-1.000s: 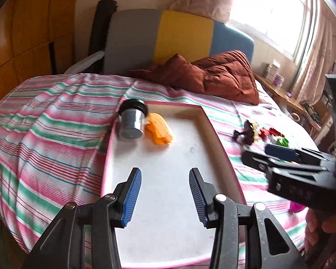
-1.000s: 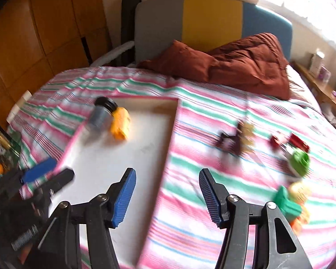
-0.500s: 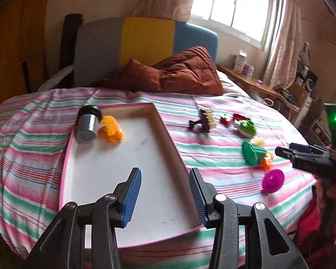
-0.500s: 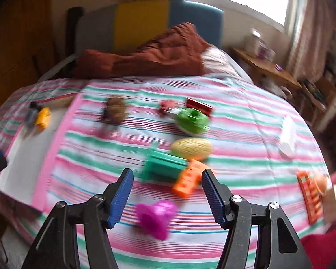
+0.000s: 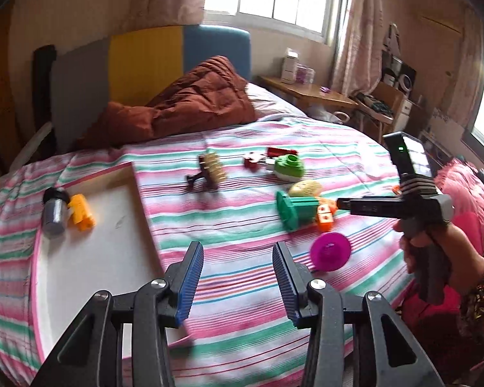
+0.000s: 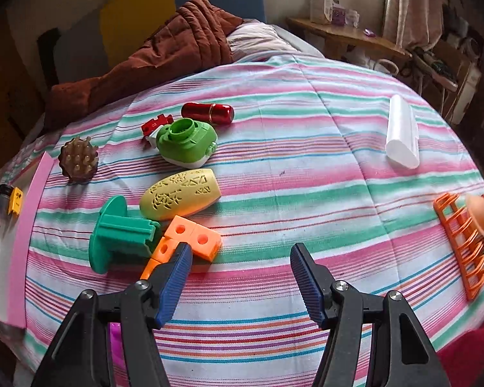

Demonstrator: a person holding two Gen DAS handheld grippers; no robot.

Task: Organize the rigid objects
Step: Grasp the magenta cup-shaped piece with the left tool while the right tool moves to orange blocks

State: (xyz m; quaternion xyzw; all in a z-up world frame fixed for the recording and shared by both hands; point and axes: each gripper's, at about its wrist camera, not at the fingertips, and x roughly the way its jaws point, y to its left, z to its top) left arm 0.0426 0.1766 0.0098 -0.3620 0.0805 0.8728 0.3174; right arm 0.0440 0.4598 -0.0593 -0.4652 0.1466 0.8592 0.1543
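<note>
A pink-rimmed white tray (image 5: 135,190) lies on the striped bed and holds a grey jar (image 5: 53,211) and a yellow block (image 5: 80,214). Loose toys lie to its right: a brown spiked brush (image 6: 79,159), a green pot (image 6: 185,143), a red tube (image 6: 208,113), a yellow oval (image 6: 180,198), a green spool (image 6: 119,233), orange cubes (image 6: 190,240) and a magenta disc (image 5: 330,251). My left gripper (image 5: 238,277) is open and empty over the tray's right edge. My right gripper (image 6: 238,274) is open and empty just right of the orange cubes; it also shows in the left wrist view (image 5: 342,203).
A white cylinder (image 6: 401,135) and an orange rack (image 6: 464,242) lie at the bed's right side. A brown quilt (image 5: 184,106) is piled at the headboard. A wooden side table (image 5: 306,92) with boxes stands beyond the bed.
Both grippers have swung right, from over the tray to over the scattered toys. The right gripper has come closer to the orange cubes. Both stay open.
</note>
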